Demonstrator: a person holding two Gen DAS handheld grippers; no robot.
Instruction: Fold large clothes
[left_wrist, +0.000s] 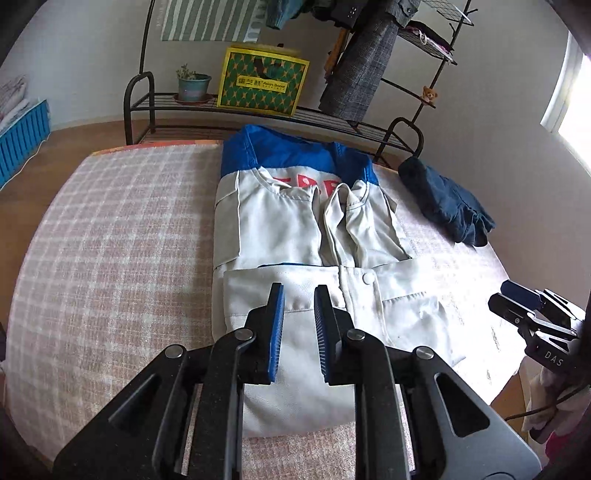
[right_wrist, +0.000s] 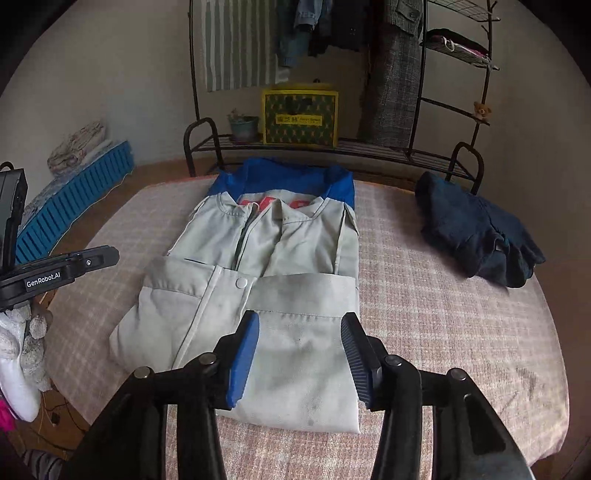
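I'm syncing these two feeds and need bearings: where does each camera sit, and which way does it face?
Left wrist: on the left gripper, looking down over the folded grey-and-blue jacket; the right gripper shows at the right edge.
Right wrist: on the right gripper, jaws open above the jacket's near hem; the left gripper and a white-gloved hand show at left.
Shared: jacket, dark blue garment, yellow bag, checked table cover.
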